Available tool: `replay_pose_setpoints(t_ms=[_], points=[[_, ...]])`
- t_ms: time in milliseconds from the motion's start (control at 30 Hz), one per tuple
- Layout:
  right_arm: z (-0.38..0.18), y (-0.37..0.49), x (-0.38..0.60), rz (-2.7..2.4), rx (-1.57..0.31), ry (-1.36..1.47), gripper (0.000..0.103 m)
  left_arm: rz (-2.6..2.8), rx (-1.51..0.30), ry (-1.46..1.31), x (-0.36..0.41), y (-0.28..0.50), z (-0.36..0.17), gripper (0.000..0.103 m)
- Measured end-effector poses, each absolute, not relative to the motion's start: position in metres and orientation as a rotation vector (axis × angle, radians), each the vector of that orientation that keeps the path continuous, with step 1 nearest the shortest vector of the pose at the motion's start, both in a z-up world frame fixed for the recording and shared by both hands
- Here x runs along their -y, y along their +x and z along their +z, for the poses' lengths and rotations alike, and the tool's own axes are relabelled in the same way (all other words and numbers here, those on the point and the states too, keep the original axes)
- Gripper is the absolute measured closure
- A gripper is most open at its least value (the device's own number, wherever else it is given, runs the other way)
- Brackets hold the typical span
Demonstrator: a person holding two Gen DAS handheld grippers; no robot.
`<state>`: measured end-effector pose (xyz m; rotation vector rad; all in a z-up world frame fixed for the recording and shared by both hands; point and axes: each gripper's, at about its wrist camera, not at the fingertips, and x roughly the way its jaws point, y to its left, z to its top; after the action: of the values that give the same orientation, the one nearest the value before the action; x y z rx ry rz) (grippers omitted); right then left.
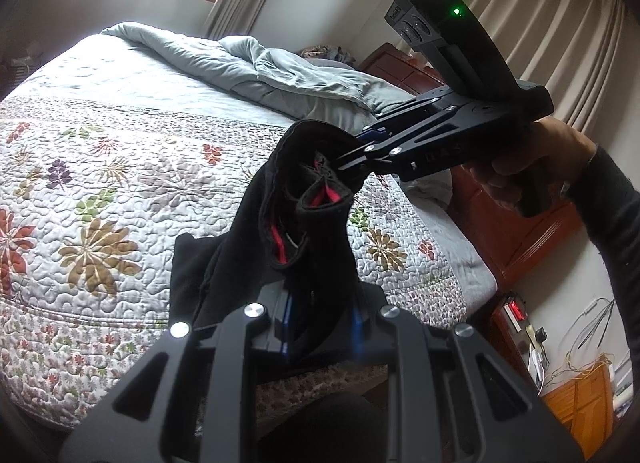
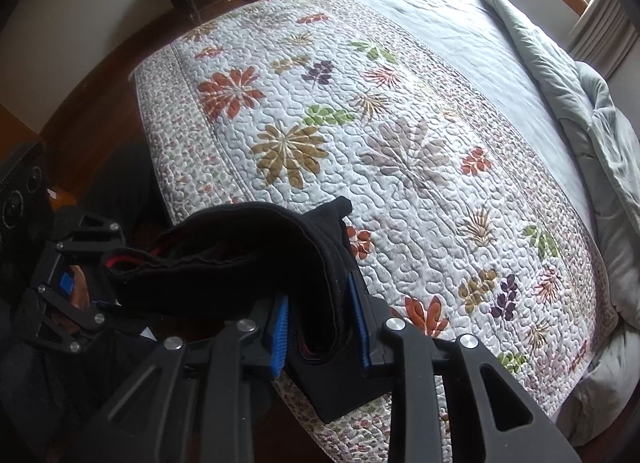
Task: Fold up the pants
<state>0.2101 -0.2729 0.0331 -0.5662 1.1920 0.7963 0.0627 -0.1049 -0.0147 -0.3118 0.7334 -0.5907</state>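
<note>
1. Left wrist view: the left tool point(image 1: 316, 327) is clamped on one end of the black pants point(image 1: 256, 259), which hang bunched above the quilt point(image 1: 120, 167) on the bed. The right tool point(image 1: 340, 165), held in a hand point(image 1: 520, 171), pinches the waistband near its red lining.

2. Right wrist view: the right tool point(image 2: 320, 311) grips a thick roll of waistband between its blue pads point(image 2: 280, 327); the left tool point(image 2: 72, 295) holds the other end (its pads are mostly hidden).

3. Handling, as a judgement: the pants are soft, limp and light, so they will sag between grips; hold the waistband corners, spread them apart, and lay the cloth flat on the quilt.
</note>
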Motion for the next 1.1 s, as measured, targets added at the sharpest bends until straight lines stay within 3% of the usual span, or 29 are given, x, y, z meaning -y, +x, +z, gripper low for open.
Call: replay_pose_setpoints(t_ms=[1100], points=[[-0.058, 0.221, 0.368, 0.752, -1.247, -0.516, 0.077, -0.664, -0.826, -0.203, 0.21, 0.088, -0.081, 0.083]])
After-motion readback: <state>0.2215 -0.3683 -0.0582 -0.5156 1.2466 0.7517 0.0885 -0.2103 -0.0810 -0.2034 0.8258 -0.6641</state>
